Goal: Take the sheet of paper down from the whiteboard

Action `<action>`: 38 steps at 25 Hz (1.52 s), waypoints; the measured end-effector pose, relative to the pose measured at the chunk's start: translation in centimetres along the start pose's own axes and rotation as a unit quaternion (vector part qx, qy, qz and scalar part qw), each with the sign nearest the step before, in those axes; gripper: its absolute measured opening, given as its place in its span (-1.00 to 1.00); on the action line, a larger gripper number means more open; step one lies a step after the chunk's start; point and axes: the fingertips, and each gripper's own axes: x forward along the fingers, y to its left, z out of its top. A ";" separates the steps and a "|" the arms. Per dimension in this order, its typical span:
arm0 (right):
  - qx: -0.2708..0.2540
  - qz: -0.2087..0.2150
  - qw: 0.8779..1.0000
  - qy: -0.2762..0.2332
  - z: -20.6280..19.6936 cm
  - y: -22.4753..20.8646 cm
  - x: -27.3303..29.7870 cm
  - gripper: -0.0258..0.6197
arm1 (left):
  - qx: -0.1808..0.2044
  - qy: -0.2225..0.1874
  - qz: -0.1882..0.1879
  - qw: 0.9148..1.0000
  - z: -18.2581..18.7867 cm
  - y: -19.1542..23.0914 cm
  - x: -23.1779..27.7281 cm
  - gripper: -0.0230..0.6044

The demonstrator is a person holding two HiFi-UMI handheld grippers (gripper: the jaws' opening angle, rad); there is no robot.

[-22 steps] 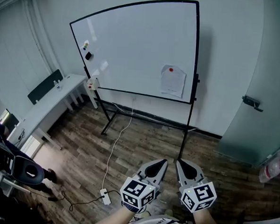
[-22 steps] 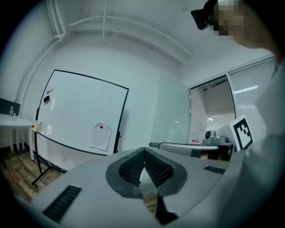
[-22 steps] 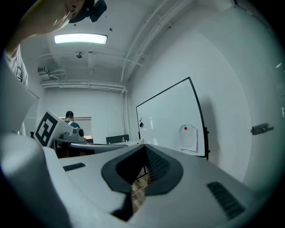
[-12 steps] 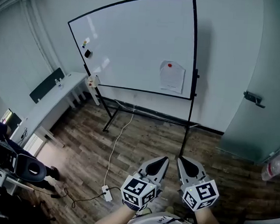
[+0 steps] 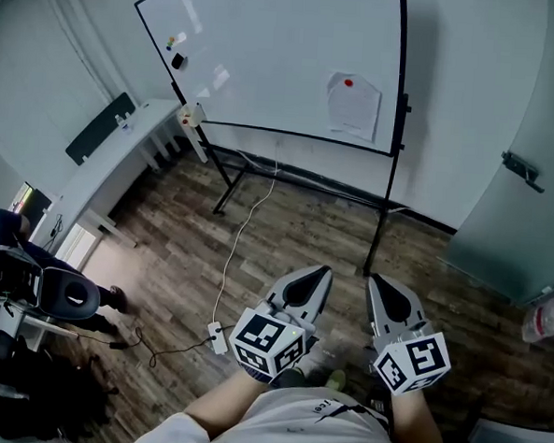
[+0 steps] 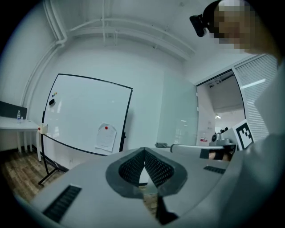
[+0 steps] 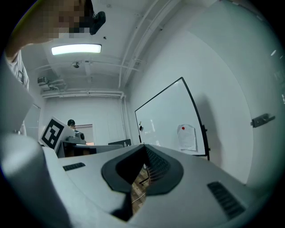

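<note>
Both left gripper and right gripper fingers closed together, empty, sheet of paper well ahead on whiteboard.

This looks like an office. A large whiteboard on a black stand is set against a plain white wall. A long white worktop runs along the side wall with a dark panel on it, and an office chair is nearby. A power strip lies on the wood-plank floor. A frosted glass door, a strip light and bare ceiling pipes complete the room.
</note>
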 end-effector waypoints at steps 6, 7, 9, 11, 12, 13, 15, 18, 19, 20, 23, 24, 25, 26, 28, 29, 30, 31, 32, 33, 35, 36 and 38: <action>0.014 0.009 1.000 0.011 -1.1 0.2 2.6 -0.88 | -0.002 0.002 0.031 0.999 -0.2 3.6 -0.5 -0.89; 0.013 0.011 1.000 0.013 -1.2 0.3 3.2 -0.88 | -0.003 0.002 0.032 0.999 -0.2 4.0 -0.3 -0.89; 0.009 0.012 1.000 0.017 -1.4 0.3 4.5 -0.88 | -0.005 -0.001 0.030 1.000 -0.2 5.1 0.3 -0.89; 0.005 0.009 1.000 0.019 -1.7 -0.1 6.0 -0.88 | -0.008 -0.001 0.025 1.000 -0.3 6.4 1.4 -0.89; 0.003 0.006 1.000 0.020 -1.7 -0.4 6.9 -0.88 | -0.009 -0.001 0.021 1.000 -0.3 7.2 2.1 -0.89; 0.001 0.002 1.000 0.020 -1.7 -0.8 7.9 -0.88 | -0.009 -0.001 0.017 1.000 -0.2 8.0 2.9 -0.89; -0.004 -0.006 1.000 0.021 -1.5 -1.6 9.9 -0.88 | -0.009 -0.002 0.007 1.000 0.1 9.7 4.5 -0.89; -0.012 -0.019 1.000 0.021 -1.0 -2.7 13.4 -0.88 | -0.005 -0.005 -0.009 1.000 1.2 12.4 7.1 -0.89; -0.014 -0.023 0.999 0.020 -0.8 -3.0 14.7 -0.88 | -0.003 -0.006 -0.015 1.000 1.6 13.4 8.0 -0.89; -0.016 -0.028 0.999 0.019 -0.5 -3.3 16.0 -0.88 | -0.001 -0.005 -0.020 1.000 1.9 14.5 8.8 -0.89; -0.022 -0.044 0.999 0.015 0.1 -4.1 19.7 -0.88 | 0.004 -0.001 -0.034 0.999 2.7 17.7 11.0 -0.89; -0.023 -0.050 0.998 0.014 0.3 -4.3 20.8 -0.88 | 0.006 0.000 -0.040 0.999 3.0 18.6 11.6 -0.89; -0.024 -0.057 0.998 0.013 0.5 -4.7 21.8 -0.88 | 0.009 0.001 -0.045 0.999 3.2 19.4 12.3 -0.89; -0.026 -0.064 0.998 0.012 0.6 -5.0 22.7 -0.88 | 0.012 0.002 -0.051 0.999 3.4 20.2 13.0 -0.89; -0.028 -0.076 0.997 0.010 0.7 -5.7 24.4 -0.88 | 0.015 0.003 -0.060 0.998 3.6 21.6 14.1 -0.89; -0.029 -0.081 0.996 0.010 0.7 -5.9 25.1 -0.88 | 0.015 0.004 -0.064 0.998 3.6 22.2 14.6 -0.89; -0.030 -0.085 0.996 0.011 0.7 -6.1 25.7 -0.88 | 0.014 0.005 -0.067 0.998 3.6 22.8 15.1 -0.89; -0.032 -0.089 0.995 0.013 0.7 -6.4 26.3 -0.88 | 0.014 0.007 -0.069 0.998 3.6 23.3 15.6 -0.89; -0.034 -0.092 0.995 0.015 0.7 -6.8 26.9 -0.88 | 0.013 0.009 -0.071 0.997 3.6 23.7 16.2 -0.89; -0.036 -0.096 0.995 0.016 0.7 -7.3 27.5 -0.88 | 0.013 0.011 -0.073 0.997 3.5 24.1 16.8 -0.89; -0.037 -0.102 0.994 0.016 0.8 -8.7 28.7 -0.88 | 0.017 0.017 -0.076 0.997 3.2 24.7 18.3 -0.89; -0.037 -0.105 0.994 0.015 0.9 -9.4 29.4 -0.88 | 0.019 0.020 -0.076 0.997 3.1 25.1 19.0 -0.89; -0.036 -0.105 0.994 0.013 1.0 -11.0 31.1 -0.88 | 0.022 0.025 -0.072 0.997 2.9 26.3 20.6 -0.89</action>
